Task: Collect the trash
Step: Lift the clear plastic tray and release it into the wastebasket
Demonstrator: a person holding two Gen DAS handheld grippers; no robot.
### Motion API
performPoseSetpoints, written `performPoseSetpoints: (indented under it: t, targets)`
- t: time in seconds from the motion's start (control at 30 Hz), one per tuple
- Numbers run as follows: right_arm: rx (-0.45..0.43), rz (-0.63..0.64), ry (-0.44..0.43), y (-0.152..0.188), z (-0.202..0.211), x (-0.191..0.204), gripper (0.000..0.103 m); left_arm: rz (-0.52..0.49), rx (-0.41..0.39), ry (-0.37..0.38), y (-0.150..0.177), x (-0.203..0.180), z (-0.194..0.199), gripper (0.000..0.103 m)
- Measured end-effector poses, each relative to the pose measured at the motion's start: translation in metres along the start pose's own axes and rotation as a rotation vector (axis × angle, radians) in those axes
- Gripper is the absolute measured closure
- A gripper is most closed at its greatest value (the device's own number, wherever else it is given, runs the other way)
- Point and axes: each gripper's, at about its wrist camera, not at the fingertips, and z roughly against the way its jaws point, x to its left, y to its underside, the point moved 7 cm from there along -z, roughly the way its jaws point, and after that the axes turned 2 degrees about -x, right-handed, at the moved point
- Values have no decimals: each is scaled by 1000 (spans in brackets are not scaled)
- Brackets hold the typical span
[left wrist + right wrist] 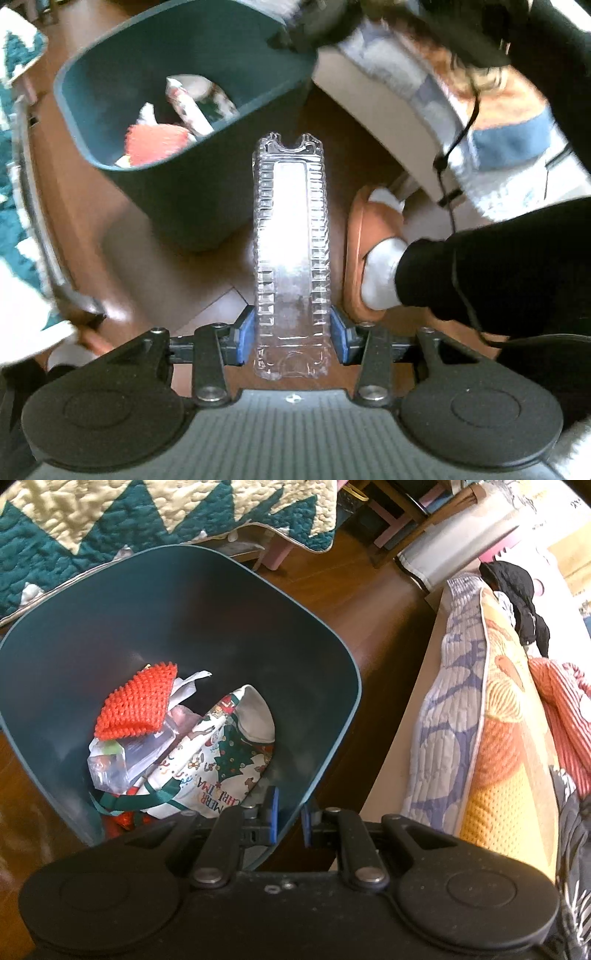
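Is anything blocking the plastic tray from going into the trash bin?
Nothing visible blocks it. The left gripper holds the clear plastic tray just short of the green bin, whose top is open. The trash inside lies low. The right gripper pinches the bin's near rim, off to the side.

The left gripper (291, 338) is pointed steeply downward, and its blue pads (242, 341) are pressed against both sides of a clear plastic bottle (290, 236). The right gripper (290, 821) is angled down, its jaws closed narrowly on the bin wall (291, 812). A black-sleeved limb (498, 266), probably the person's leg, is seen at the right.
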Motion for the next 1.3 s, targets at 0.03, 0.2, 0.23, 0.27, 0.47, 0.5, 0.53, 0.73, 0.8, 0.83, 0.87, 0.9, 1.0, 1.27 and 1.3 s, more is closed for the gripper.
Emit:
performPoseSetpoints:
  t: [0.03, 0.2, 0.23, 0.27, 0.47, 0.5, 0.53, 0.73, 0.8, 0.83, 0.87, 0.9, 1.0, 1.27, 1.3]
  targets:
    - [2, 8, 3, -1, 1, 1, 90, 15, -17, 3, -1, 5, 13, 62]
    - [7, 56, 24, -5, 5, 8, 90, 76, -124, 21, -11, 17, 63, 62]
    - [6, 61, 24, -6, 5, 8, 90, 79, -145, 33, -14, 16, 72, 62]
    - [5, 67, 25, -7, 6, 9, 90, 79, -167, 39, -17, 15, 79, 62]
    - [6, 81, 26, -12, 4, 8, 90, 80, -260, 29, -32, 18, 113, 62]
    - [6, 81, 28, -13, 3, 7, 90, 70, -286, 21, -38, 20, 118, 62]
    - [6, 81, 30, -13, 2, 7, 90, 66, -308, 6, -43, 22, 121, 62]
    - [11, 88, 41, -14, 5, 10, 90, 117, -353, -93, -100, 59, 102, 62]
    - [12, 88, 43, -14, 5, 11, 90, 116, -343, -119, -120, 67, 79, 62]
    - [12, 88, 43, -14, 5, 10, 90, 104, -334, -148, -127, 70, 64, 62]
    - [12, 86, 42, -13, 5, 10, 90, 117, -325, -178, -134, 76, 51, 62]
    - [13, 83, 41, -13, 5, 10, 90, 127, -297, -177, -140, 81, 36, 62]
    - [16, 70, 35, -10, 3, 6, 90, 133, -202, -198, -150, 89, -6, 62]
    - [38, 26, 18, 1, -5, -4, 88, 165, -60, -230, -175, 95, -79, 61]
    - [42, 23, 15, 3, -6, -5, 88, 168, -48, -240, -177, 98, -86, 61]
